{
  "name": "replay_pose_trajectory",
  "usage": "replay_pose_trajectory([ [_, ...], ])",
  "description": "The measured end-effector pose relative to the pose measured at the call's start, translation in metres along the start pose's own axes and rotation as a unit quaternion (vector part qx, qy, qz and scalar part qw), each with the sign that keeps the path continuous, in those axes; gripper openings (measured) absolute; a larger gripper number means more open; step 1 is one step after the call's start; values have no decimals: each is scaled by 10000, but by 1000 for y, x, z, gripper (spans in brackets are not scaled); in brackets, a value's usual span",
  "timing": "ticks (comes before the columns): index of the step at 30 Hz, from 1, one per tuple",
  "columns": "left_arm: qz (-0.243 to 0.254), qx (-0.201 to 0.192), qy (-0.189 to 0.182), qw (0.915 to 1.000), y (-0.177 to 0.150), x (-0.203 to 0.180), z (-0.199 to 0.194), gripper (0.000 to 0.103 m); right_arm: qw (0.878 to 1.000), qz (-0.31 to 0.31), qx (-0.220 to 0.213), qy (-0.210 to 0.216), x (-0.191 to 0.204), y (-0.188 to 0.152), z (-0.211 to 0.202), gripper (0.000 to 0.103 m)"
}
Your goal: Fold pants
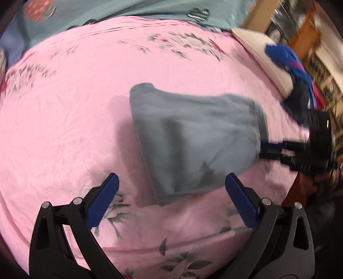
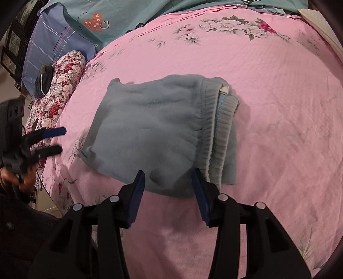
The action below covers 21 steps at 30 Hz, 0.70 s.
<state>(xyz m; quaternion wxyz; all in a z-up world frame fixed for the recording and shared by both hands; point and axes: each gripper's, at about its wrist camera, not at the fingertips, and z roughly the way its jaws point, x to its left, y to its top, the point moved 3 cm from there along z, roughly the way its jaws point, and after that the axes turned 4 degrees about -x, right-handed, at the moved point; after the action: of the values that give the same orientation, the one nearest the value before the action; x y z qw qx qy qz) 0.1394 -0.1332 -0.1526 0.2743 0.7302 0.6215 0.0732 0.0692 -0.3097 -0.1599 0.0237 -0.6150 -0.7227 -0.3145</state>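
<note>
The grey-blue fleece pants (image 1: 193,133) lie folded into a compact rectangle on the pink bedspread (image 1: 64,107). In the right wrist view the pants (image 2: 150,128) show their ribbed waistband (image 2: 223,133) on the right side. My right gripper (image 2: 167,172) is open, with the near edge of the fold lying loose between its blue pads, which do not press it. In the left wrist view the right gripper (image 1: 265,150) sits at the waistband end. My left gripper (image 1: 171,177) hangs wide open above the bed, holding nothing, and appears as the left gripper (image 2: 61,140) off the pants' left end.
A teal blanket (image 2: 133,12) and a blue plaid pillow (image 2: 53,43) lie at the bed's head. A floral pillow (image 2: 62,85) runs along the left edge. A white mat (image 1: 263,55) and a pile of blue clothes (image 1: 293,64) lie at the far right.
</note>
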Motion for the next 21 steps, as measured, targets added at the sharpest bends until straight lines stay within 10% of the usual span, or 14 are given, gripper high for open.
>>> replay_pose_trajectory([
  [11, -291, 660, 244, 9971, -68, 15, 10, 96, 9961, -544, 542, -442, 24, 9, -2, 46],
  [17, -1219, 114, 451, 9915, -71, 56, -26, 96, 9763, -1946, 177, 934, 133, 35, -7, 46],
  [21, -1701, -49, 593, 9836, -81, 78, -34, 96, 9517, -2796, 555, 1142, 182, 30, 52, 24],
])
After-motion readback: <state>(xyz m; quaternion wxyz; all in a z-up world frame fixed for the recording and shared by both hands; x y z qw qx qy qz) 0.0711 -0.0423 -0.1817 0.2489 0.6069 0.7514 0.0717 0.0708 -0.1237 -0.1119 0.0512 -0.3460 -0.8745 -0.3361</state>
